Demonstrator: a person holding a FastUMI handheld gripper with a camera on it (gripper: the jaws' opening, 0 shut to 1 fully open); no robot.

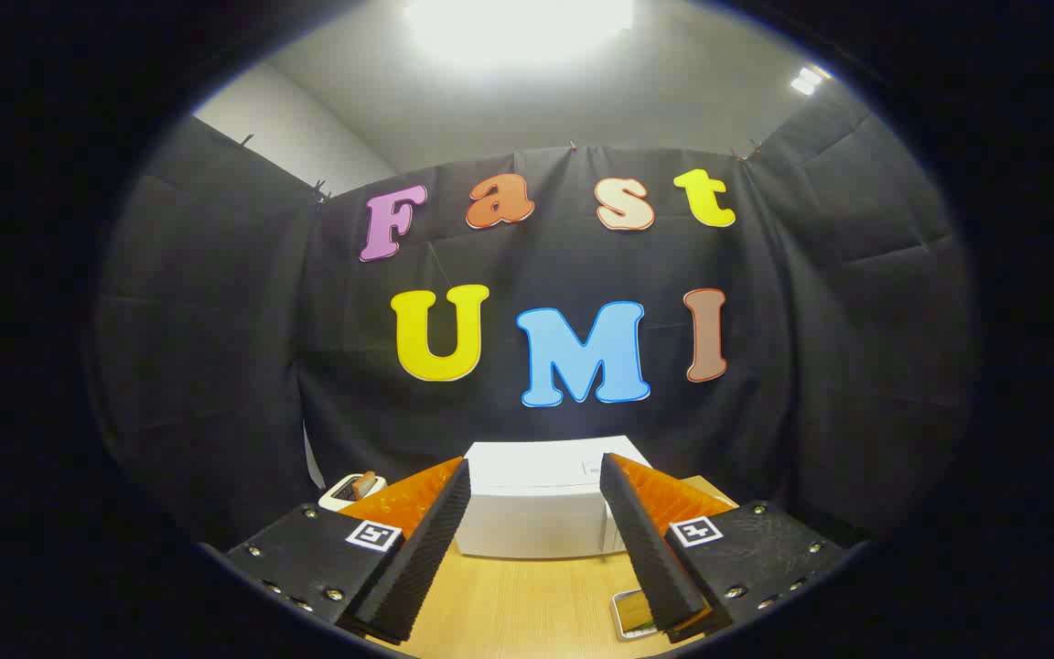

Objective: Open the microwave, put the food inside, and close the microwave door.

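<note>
My claw (pixel 534 476) hangs open, its two ribbed fingers spread wide and gripping nothing, above the pale wooden bench (pixel 527 599). Beyond them sits one boxy white microwave (pixel 536 503) with its door closed; to its left, one small white dish of brownish food (pixel 353 490).

A broad ceiling lamp (pixel 518 23) was blown out to pure white, and a smaller light (pixel 806 81) glared off to one side. Light fell from above, so the white microwave (pixel 536 499) top read bright and the wooden table (pixel 527 604) warm and evenly lit. The dark cloth walls swallowed light (folds barely showed). Fisheye distortion bent straight lines towards the edges. The open gripper (pixel 536 471) fingers looked sharp, without motion blur.
</note>
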